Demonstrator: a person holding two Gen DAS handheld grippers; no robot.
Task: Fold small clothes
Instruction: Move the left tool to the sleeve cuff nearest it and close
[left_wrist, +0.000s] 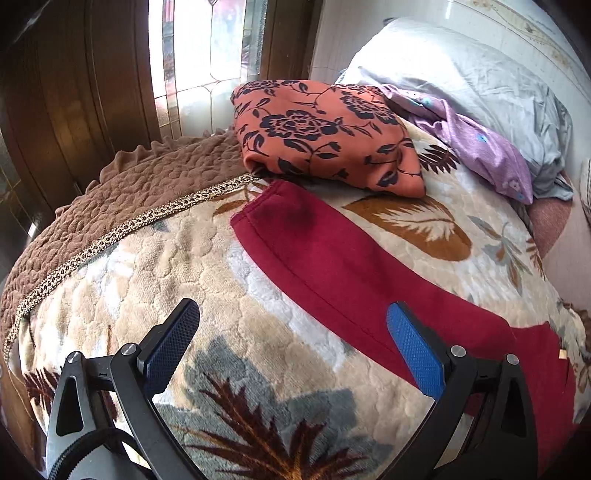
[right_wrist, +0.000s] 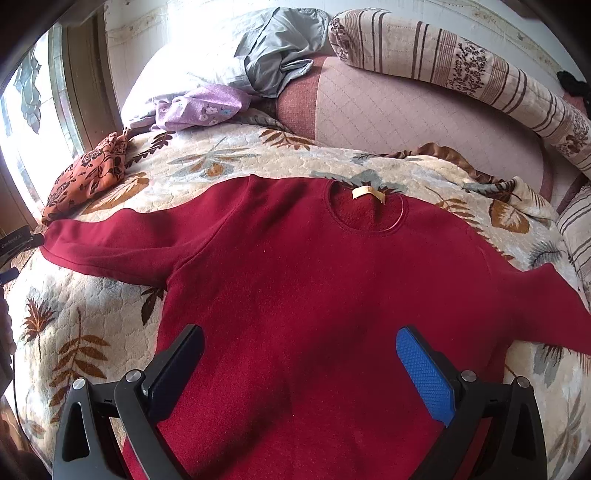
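The right hand-held gripper (right_wrist: 299, 354) hangs with fingers spread wide over the body of the red sweater (right_wrist: 303, 280), pinching nothing. The left hand-held gripper (left_wrist: 291, 336), equally spread and empty, hovers beside one sleeve. The sweater lies flat, sleeves out, on the leaf-patterned blanket (right_wrist: 92, 306) covering the bed. Beyond, near the far left corner, sits a folded orange floral garment (left_wrist: 325, 136), then a purple cloth (left_wrist: 491, 151) against a grey pillow (left_wrist: 461, 70).
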